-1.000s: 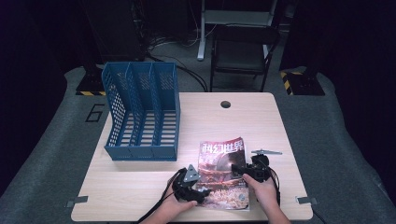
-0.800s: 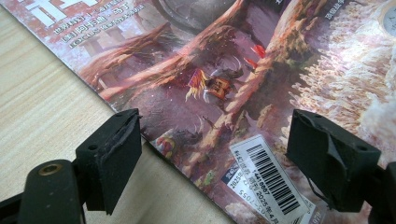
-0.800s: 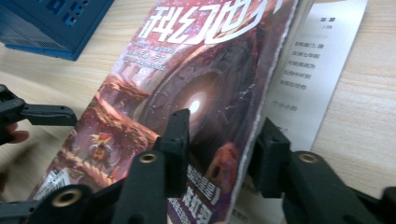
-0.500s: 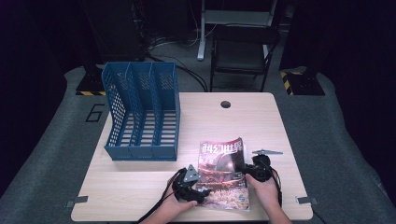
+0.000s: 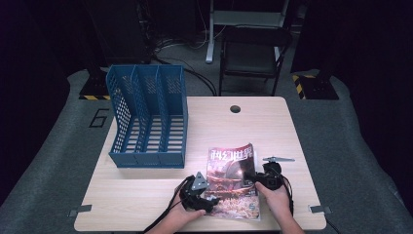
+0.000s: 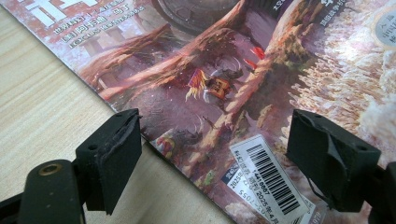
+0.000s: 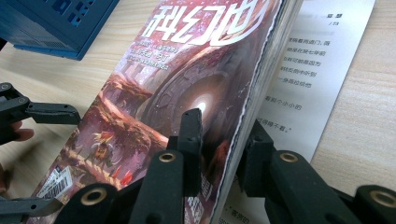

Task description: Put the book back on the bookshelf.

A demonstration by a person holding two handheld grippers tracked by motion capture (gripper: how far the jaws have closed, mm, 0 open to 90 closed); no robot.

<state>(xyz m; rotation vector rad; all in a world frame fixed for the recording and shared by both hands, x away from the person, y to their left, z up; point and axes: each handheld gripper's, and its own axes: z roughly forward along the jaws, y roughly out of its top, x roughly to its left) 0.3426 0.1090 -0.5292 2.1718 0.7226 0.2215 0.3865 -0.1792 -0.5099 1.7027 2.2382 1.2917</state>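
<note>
Right gripper (image 7: 219, 140): you are pinching the magazine (image 7: 154, 107) by its page edge.
Left gripper (image 6: 224, 154): you are holding jaws wide.
Left: filing it in the blue rack (image 5: 148, 117).

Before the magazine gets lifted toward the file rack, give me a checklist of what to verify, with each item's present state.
1. Right gripper closed on the magazine: ok; its jaws have just been closing and now pinch a stack of pages at the open edge.
2. All pages caught: not ok; one page lies flat on the table outside the grip.
3. Left gripper gripping: not ok; its jaws stand wide apart over the cover near the barcode label.
4. File rack upright with open slots: ok.
5. Path from magazine to rack free of things: ok.
</note>
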